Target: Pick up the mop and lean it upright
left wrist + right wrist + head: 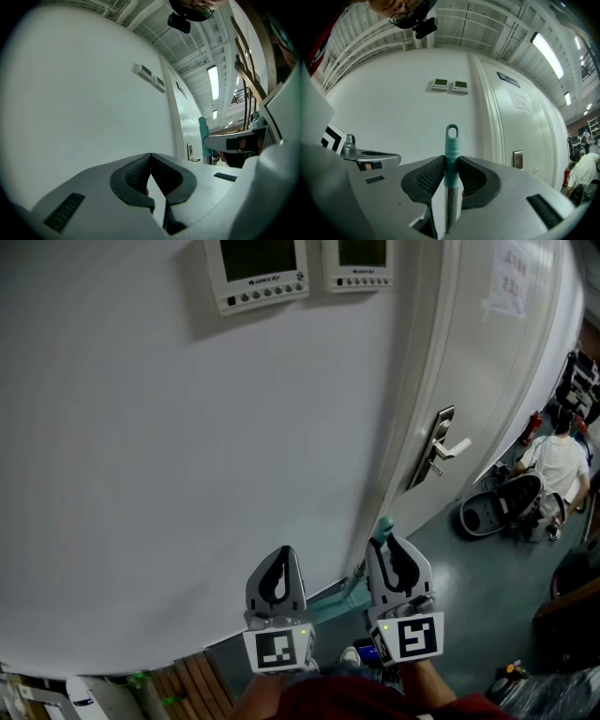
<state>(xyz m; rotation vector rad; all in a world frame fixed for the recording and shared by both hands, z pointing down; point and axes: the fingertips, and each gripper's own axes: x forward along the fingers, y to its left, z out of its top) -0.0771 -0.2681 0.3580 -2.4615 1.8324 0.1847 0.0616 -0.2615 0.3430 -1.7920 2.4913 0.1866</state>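
Mop (pixel 451 150): upright at lower centre of the right gripper view, its teal handle top clamped between the pads of the right gripper (pixel 451 163), whose jaws stand partly closed on it. It is close to the white wall (pixel 187 474) and the door frame (pixel 412 381). The left gripper (pixel 150 157), at lower centre of its own view, has its jaws tip to tip with nothing in them, so it gives no second support. Likely risks: letting go before the handle touches the wall would let the mop topple, and resting it on the rounded door frame could let it slide sideways.

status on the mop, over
Right gripper shut on mop handle, at its teal end. Left gripper shut, empty. White wall ahead, nothing blocking.
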